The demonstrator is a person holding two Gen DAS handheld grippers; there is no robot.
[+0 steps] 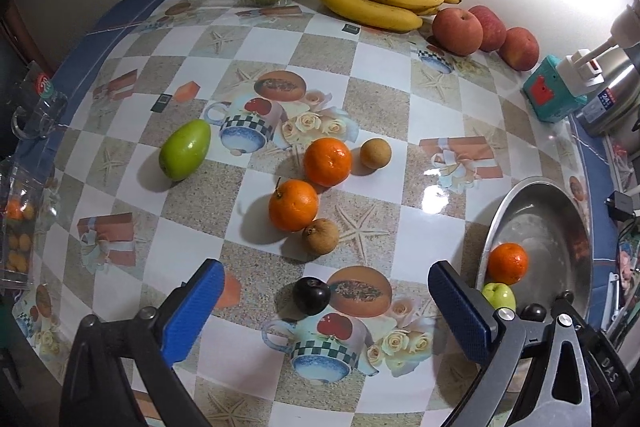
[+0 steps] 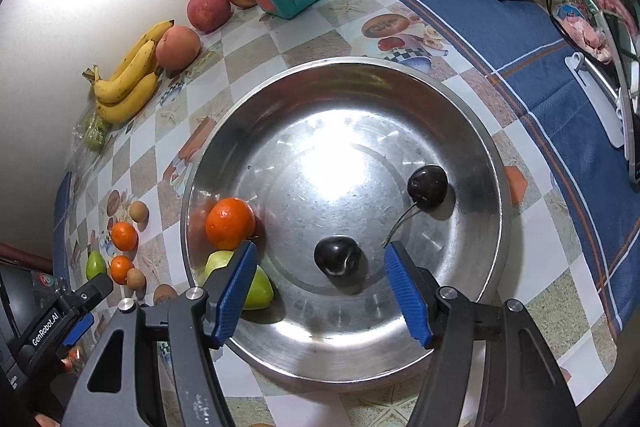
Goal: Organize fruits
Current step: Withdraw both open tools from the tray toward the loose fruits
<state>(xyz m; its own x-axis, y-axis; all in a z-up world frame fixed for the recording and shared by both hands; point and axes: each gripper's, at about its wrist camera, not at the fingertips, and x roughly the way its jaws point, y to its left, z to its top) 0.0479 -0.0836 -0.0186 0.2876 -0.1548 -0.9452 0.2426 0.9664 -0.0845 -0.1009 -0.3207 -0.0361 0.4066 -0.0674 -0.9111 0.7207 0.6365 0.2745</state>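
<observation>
Left gripper point(image 1: 326, 301) spread wide over a dark plum point(image 1: 311, 296) on the table, just outside the steel bowl point(image 2: 472, 131). Right gripper point(image 2: 320, 263) released, straddling a dark cherry point(image 2: 338, 259) inside the bowl. Risk: round fruit rolling away from a glancing pad.

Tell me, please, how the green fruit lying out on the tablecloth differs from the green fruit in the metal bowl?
The green fruit on the tablecloth is elongated with a pointed end; the green fruit in the bowl looks rounder. The first is a deeper green, the second paler and yellowish. The first lies alone on the cloth, apart from other fruit; the second sits against the metal bowl's wall beside an orange, partly hidden by a gripper finger. Both have smooth, glossy skin.
</observation>
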